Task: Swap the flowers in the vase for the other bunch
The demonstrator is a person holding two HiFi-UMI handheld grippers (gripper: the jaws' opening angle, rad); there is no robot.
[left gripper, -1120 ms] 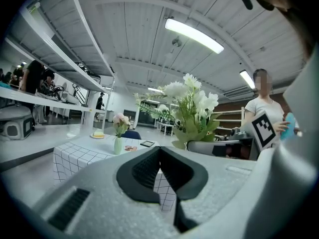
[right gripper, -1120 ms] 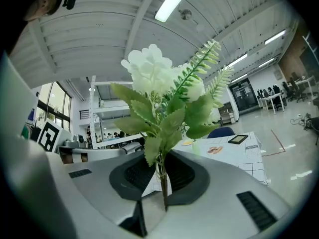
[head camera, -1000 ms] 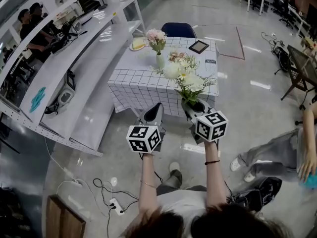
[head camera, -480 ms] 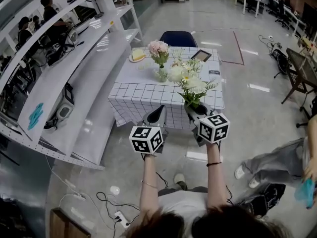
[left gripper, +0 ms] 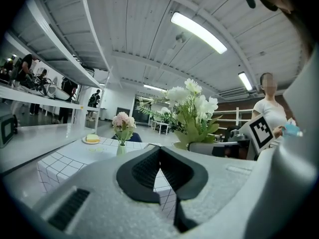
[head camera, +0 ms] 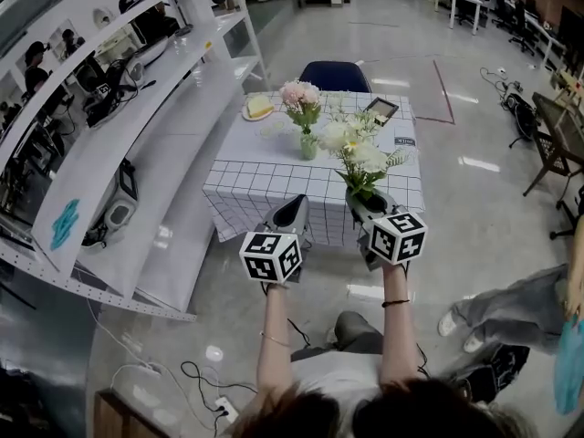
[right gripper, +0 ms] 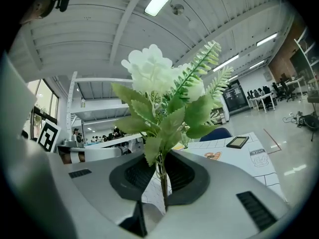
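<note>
Two grippers are held out level on the near side of a table [head camera: 274, 179] draped in white cloth ruled with black squares.

- Far left, head view: long white shelves [head camera: 137, 126] carrying gear. A teal patch sits on the lower shelf edge, with no lettering legible.
- Table, left rear: a plate [head camera: 259, 109] with a yellow block on it.
- Next right: pink flowers [head camera: 301, 94] stand upright in a small pale-green vase [head camera: 309, 146] near the table's middle, well apart from both grippers.
- Left gripper [head camera: 294, 210]: its dark ribbed pads [left gripper: 144, 171] are clenched together on nothing, with cloth and vase showing beyond them. The marker cube [head camera: 271, 255] behind it bears black-and-white square code and no words.
- Right gripper [head camera: 361, 201], just beside the left: it grasps the thin green stem of the white bunch [head camera: 354, 146]. The bunch is held upright in the air, off the table, with white heads, toothed leaves and fern sprigs rising above the jaws.
- Table, right rear: a dark-framed tablet [head camera: 381, 109]. Nearer lies a printed mat [right gripper: 259, 156] with a mug drawing and some lettering, possibly a logo, too small to read.
- Behind the table: a blue chair [head camera: 333, 74].
- Far right: a person's grey-trousered legs [head camera: 511, 299] on the floor.
</note>
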